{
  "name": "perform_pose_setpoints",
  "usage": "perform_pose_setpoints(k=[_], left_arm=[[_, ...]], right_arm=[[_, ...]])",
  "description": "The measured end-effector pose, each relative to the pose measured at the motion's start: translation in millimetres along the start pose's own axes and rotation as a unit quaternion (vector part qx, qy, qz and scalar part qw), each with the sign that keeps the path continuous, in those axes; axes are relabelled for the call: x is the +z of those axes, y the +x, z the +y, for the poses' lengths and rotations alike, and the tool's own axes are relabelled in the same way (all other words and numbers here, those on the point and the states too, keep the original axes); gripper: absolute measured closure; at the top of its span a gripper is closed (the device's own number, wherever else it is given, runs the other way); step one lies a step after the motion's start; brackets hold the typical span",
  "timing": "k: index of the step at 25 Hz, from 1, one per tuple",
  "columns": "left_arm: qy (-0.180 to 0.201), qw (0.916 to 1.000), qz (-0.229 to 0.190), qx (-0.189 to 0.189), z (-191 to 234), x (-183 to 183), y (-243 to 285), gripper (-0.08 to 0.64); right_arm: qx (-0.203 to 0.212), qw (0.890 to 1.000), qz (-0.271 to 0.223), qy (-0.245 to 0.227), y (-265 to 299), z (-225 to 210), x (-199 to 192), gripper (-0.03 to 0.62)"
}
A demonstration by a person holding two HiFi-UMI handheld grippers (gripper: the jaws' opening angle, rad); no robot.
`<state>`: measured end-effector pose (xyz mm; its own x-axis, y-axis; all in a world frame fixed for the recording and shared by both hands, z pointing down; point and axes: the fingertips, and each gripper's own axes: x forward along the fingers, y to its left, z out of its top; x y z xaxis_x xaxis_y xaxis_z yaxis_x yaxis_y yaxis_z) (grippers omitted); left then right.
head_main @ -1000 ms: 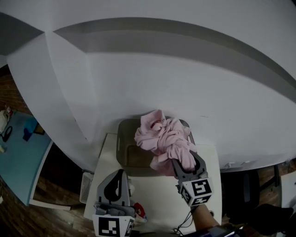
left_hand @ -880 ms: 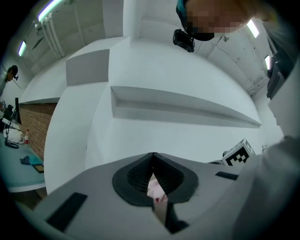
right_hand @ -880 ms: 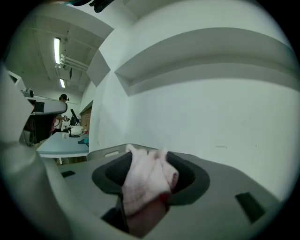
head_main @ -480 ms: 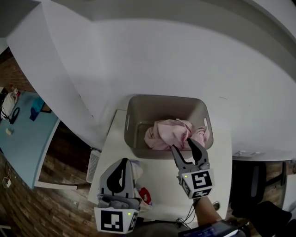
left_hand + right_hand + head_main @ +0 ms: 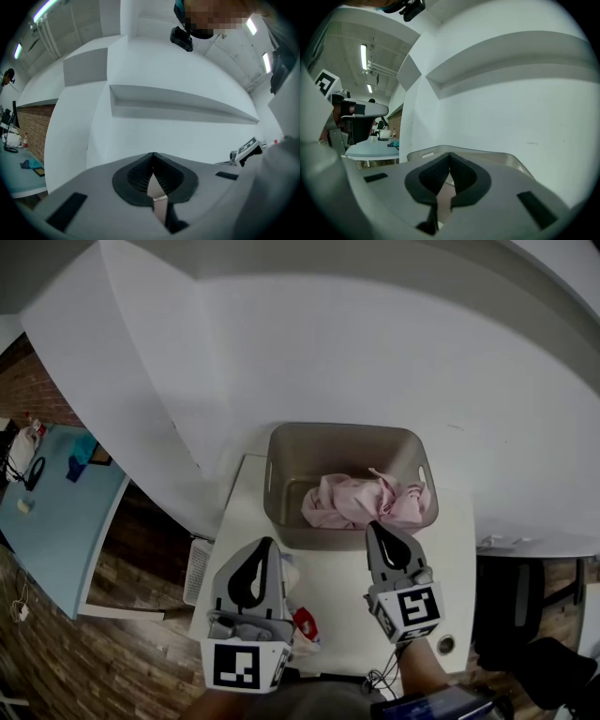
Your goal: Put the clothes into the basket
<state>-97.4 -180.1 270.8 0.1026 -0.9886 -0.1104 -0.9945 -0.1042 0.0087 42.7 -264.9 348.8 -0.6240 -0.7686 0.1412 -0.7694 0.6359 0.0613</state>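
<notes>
Head view: basket (image 5: 342, 429), grey, at the far end of a white table (image 5: 328, 592), close against a white wall (image 5: 309, 352); pink clothes (image 5: 361, 502) lie bundled inside the basket, mostly in its right half; right gripper (image 5: 376, 525) sits just near of the basket's near rim, jaws together, apart from the clothes; left gripper (image 5: 266, 543) is over the table's near left part, jaws together, nothing in them; red and white item (image 5: 306, 622) lies on the table just right of the left gripper, nature not determinable; blue table (image 5: 47, 521) stands well apart at the left.

Left gripper view: left gripper (image 5: 153, 154) has its jaws meeting at the tips with nothing between them; beyond them the white wall with a long ledge (image 5: 183, 104).

Right gripper view: right gripper (image 5: 449, 153) has its jaws closed together and empty; basket rim (image 5: 497, 155) shows directly beyond them; clothes not visible here; blue table (image 5: 377, 148) at the far left.
</notes>
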Motion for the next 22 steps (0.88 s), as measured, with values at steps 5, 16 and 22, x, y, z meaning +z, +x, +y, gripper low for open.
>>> perform_pose_setpoints(k=[5, 16, 22], left_arm=[[0.006, 0.9999, -0.001, -0.011, 4.5, 8.9, -3.3, 0.551], [0.017, 0.9966, -0.053, -0.061, 2.0, 37.7, -21.5, 0.551], [0.013, 0.9967, -0.063, -0.050, -5.3, 43.1, -34.2, 0.551]], right_arm=[[-0.010, 1.000, -0.008, 0.001, -17.9, 15.9, 13.8, 0.584], [-0.055, 0.997, -0.048, -0.008, -65.8, 39.2, 30.0, 0.584], [-0.051, 0.998, -0.031, -0.014, -86.7, 42.7, 26.3, 0.584]])
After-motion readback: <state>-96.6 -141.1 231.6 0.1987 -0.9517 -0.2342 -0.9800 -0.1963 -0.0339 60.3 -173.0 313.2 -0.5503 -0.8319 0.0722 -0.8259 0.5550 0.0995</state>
